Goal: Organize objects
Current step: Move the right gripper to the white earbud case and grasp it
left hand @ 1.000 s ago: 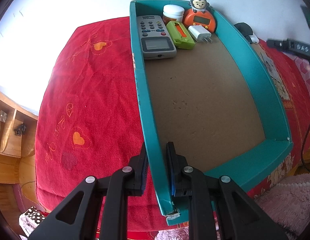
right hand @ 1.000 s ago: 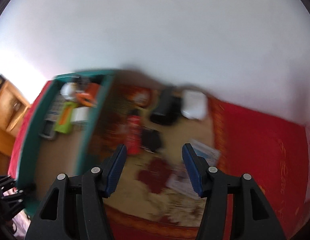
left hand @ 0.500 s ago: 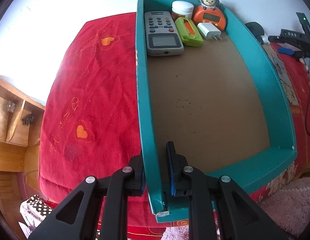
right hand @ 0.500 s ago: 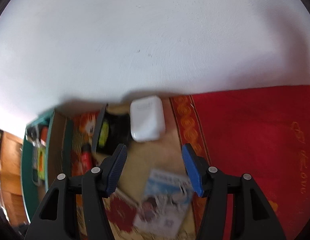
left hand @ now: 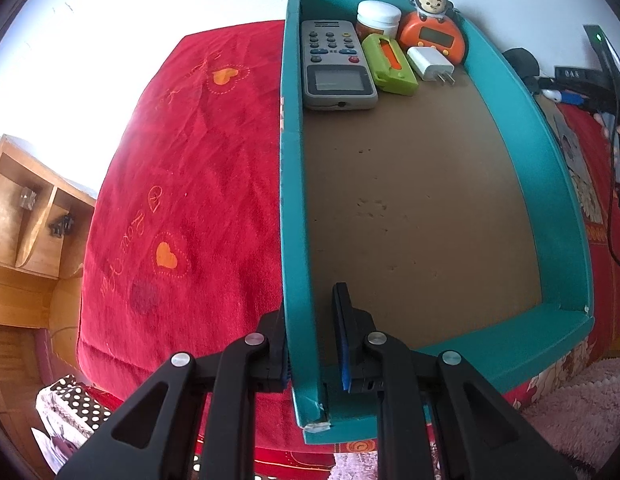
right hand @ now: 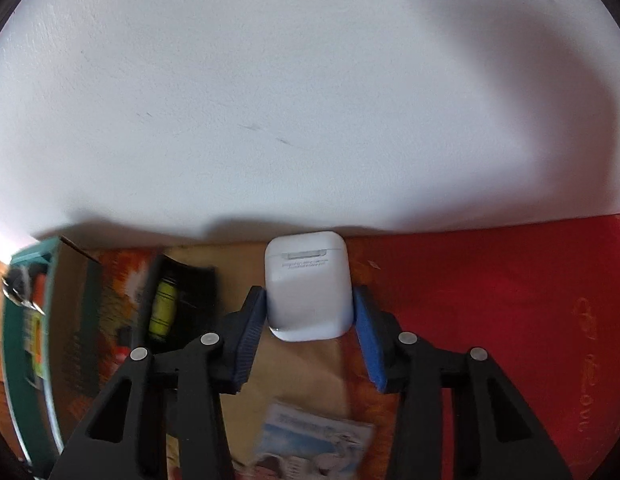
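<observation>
A teal box [left hand: 550, 200] lies on a red cloth [left hand: 190, 160]. My left gripper [left hand: 310, 300] is shut on its near left wall, one pad outside and one inside. At the box's far end lie a grey remote [left hand: 334, 68], a green case [left hand: 390, 64], a white charger [left hand: 430, 64], an orange monkey clock [left hand: 432, 32] and a white-capped jar [left hand: 378, 16]. In the right wrist view, a white earbud case [right hand: 306, 280] lies by the wall. My right gripper [right hand: 309, 296] is closing on it, with its pads at the case's two sides.
Left of the earbud case lie a black holder with a yellow piece [right hand: 178, 296] and the teal box [right hand: 14, 340]. A blue-and-white packet [right hand: 314, 436] lies under the right gripper. A wooden cabinet [left hand: 26, 220] stands left of the bed, and a pink rug [left hand: 582, 412] lies below it.
The right gripper swung right from the cluttered middle to the white earbud case and narrowed its jaws around it. The left gripper kept its hold on the box wall, turning slightly.
</observation>
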The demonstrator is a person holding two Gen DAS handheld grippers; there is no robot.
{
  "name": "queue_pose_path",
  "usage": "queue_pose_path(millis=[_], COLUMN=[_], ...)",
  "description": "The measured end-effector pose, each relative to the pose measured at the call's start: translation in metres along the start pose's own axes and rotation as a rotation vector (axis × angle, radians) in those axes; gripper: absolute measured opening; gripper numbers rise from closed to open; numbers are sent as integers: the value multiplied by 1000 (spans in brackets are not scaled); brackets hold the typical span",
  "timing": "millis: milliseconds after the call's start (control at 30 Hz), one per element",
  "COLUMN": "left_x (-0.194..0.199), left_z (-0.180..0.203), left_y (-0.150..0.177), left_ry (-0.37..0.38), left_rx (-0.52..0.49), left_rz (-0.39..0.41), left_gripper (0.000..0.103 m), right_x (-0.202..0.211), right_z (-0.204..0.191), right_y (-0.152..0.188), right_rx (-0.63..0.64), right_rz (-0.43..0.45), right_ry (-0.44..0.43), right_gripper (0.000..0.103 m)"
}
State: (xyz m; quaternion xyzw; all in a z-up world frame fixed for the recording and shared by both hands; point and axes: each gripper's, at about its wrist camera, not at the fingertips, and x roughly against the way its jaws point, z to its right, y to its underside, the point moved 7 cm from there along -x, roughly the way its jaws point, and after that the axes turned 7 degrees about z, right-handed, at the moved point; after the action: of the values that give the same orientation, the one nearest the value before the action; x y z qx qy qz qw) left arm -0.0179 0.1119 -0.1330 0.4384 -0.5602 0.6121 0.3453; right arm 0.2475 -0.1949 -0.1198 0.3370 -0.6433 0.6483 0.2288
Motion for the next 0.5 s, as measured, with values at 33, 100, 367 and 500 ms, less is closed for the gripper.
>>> queue_pose_path(millis=[33, 100, 367, 500], left_x=[0, 0, 2, 3], left_z=[-1, -3, -4, -4], left_y=[0, 1, 3, 4], left_ry=[-1, -1, 1, 0], left_rx=[2, 5, -2, -3], left_rz=[1, 3, 5, 12], left_gripper=[14, 14, 15, 15], right_x=[2, 5, 10, 11], right_z=[3, 9, 30, 42], right_y=[2, 4, 6, 8], right_rx=[-1, 0, -45, -1], right_rz=[1, 3, 7, 6], right_ry=[-2, -1, -79, -53], right_gripper=[45, 45, 47, 47])
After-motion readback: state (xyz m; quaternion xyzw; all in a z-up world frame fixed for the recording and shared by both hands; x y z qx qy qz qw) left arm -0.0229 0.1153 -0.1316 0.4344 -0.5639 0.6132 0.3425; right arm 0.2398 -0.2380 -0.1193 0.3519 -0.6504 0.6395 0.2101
